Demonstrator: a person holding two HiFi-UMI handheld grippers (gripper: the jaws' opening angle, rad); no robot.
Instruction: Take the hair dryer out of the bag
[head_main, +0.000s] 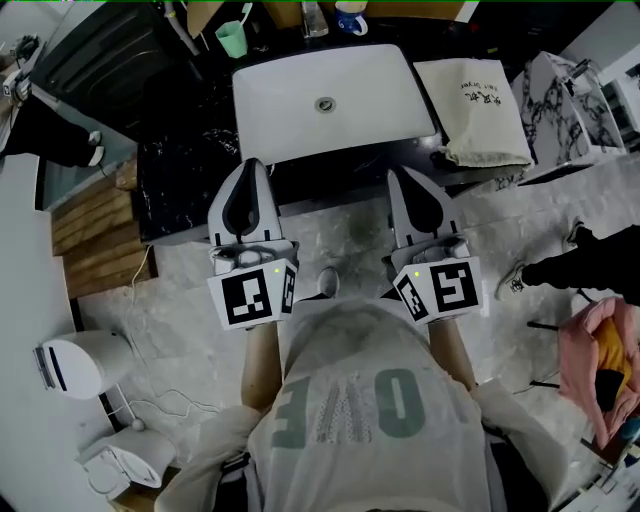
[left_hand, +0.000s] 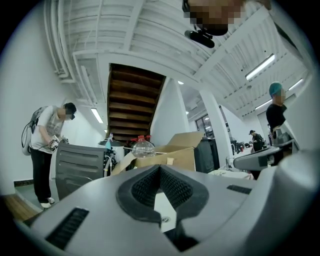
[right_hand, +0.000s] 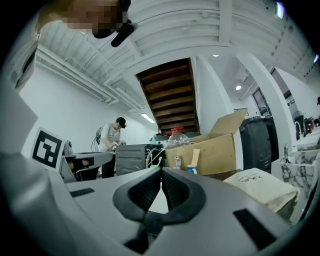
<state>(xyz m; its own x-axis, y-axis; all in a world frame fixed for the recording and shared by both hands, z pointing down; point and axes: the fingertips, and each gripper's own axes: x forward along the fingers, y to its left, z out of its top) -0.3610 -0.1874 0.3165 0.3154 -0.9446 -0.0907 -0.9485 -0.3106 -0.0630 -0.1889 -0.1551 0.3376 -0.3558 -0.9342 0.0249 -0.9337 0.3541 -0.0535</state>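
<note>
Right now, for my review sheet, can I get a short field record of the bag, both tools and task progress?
bag: beige cloth, lying on the counter right of the sink
left tool: shut, empty, pointing toward the sink
right tool: shut, empty, apart from the bag
hair dryer: not in view
progress: bag not yet gripped

Shirt (head_main: 350, 405): big pale-green letters, upside down to camera, roughly "OVE"; cloth bag (head_main: 478, 115), right end of tabletop (head_main: 185, 170): small print, unreadable.
</note>
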